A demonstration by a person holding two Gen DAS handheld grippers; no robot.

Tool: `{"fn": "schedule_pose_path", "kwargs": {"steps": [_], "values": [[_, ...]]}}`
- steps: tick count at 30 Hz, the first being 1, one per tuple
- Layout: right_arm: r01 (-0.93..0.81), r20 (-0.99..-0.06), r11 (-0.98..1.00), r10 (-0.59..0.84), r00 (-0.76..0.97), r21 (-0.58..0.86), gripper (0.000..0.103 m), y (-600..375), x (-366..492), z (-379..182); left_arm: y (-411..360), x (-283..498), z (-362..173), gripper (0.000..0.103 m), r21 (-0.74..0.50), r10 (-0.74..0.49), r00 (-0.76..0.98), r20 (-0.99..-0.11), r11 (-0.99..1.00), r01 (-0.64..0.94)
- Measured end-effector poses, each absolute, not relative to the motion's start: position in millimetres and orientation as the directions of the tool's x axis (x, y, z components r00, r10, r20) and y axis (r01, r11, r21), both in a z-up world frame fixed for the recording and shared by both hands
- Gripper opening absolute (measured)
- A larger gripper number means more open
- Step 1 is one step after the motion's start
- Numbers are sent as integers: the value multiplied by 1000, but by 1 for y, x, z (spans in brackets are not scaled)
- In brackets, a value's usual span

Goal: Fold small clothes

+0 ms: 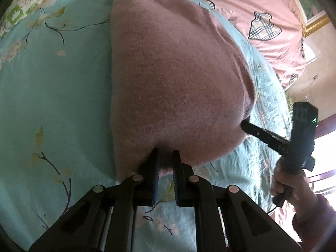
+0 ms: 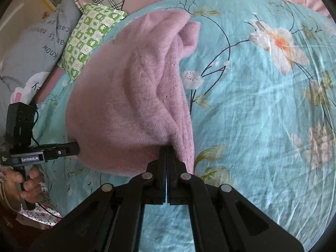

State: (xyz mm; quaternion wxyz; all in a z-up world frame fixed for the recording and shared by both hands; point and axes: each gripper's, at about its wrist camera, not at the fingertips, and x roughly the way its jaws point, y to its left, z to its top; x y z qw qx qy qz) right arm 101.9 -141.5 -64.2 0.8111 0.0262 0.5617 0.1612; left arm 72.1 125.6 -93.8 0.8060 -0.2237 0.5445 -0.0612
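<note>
Pink knit garment (image 1: 174,79) lies on the bed's teal floral sheet (image 1: 52,96), near edge lifted. Left gripper (image 1: 164,157) pinches that edge, narrow gap between jaws. Right gripper (image 2: 167,153) fully closed on the other corner. Green checked pillow (image 2: 92,35) beyond.

left gripper fingertips (image 1: 164,154): buried in pink sweater (image 1: 168,73) hem at 6 o'clock
grey pillow (image 2: 40,48): cut off at 9 o'clock, print only partly readable
picture frame (image 1: 315,24): clipped, 2 o'clock
</note>
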Motion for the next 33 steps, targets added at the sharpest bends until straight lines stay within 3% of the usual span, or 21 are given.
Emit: {"fn": "schedule_pose_path", "kwargs": {"steps": [3, 5, 7, 16, 24, 30, 32, 33], "values": [[-208, -914, 954, 273, 300, 216, 3, -136, 100, -56, 115, 68, -71, 27, -383, -306, 425, -852, 917, -108], [-202, -915, 958, 262, 308, 206, 3, -130, 94, -44, 107, 64, -50, 44, -352, -281, 477, -833, 934, -63], [-212, -904, 957, 263, 338, 199, 4, -125, 88, -30, 102, 65, -35, 47, -331, -264, 513, -817, 943, -42], [-198, -878, 956, 278, 389, 215, 4, -118, 79, -5, 107, 96, -39, 50, -232, -144, 504, -852, 966, -116], [-120, -930, 972, 229, 287, 202, 5, -129, 104, -55, 105, 112, -63, 57, -132, -72, 442, -894, 986, -105], [-154, -921, 972, 217, 324, 175, 6, -117, 99, -39, 110, 93, -45, 57, -179, -105, 485, -868, 978, -110], [-172, -909, 969, 229, 348, 178, 10, -114, 93, -26, 113, 82, -37, 58, -191, -109, 511, -853, 975, -111], [-178, -903, 967, 234, 360, 180, 22, -112, 89, -20, 114, 76, -33, 59, -191, -105, 523, -846, 975, -112]]}}
